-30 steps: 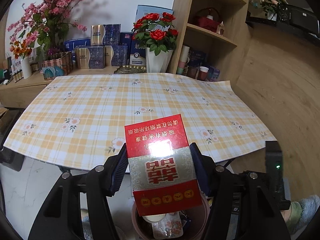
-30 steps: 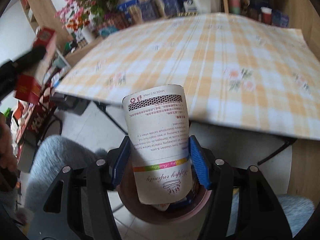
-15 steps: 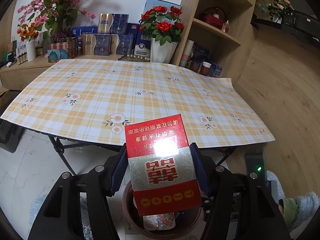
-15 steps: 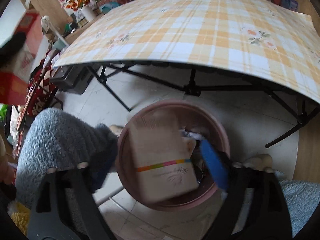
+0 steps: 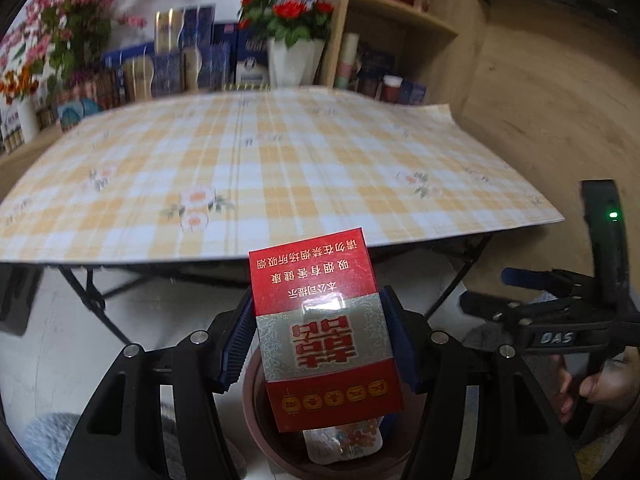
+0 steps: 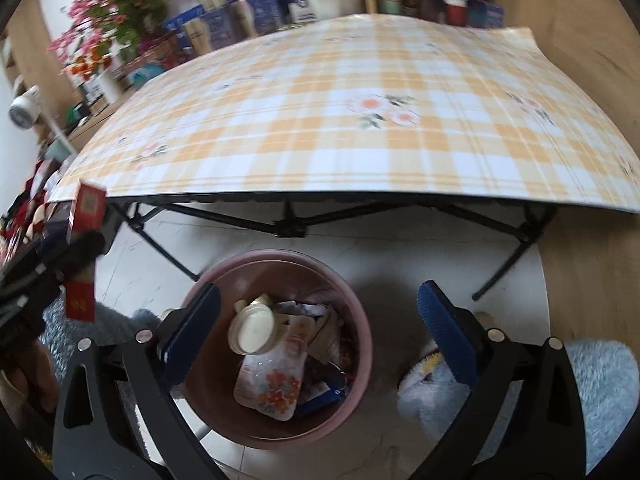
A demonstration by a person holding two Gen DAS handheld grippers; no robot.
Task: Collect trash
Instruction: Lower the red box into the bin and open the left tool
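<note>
- While the two views are looking down past its near edge, the bench (image 5: pixel 280 160) is standing under a yellow plaid cloth, with flowers and boxes lined up behind it.
- The pink bin (image 6: pixel 352 320) is sitting on the pale floor just in front of the bench, holding a small white jar (image 6: pixel 254 326), a flowered packet (image 6: pixel 272 384) and other scraps.
- The right tongs (image 6: pixel 320 332) are hovering over the bin, their jaws opening wide with nothing between the blue pads.
- The left tongs (image 5: pixel 316 344) are gripping a red box (image 5: pixel 320 332) by its sides, holding it upright above the bin's rim.
</note>
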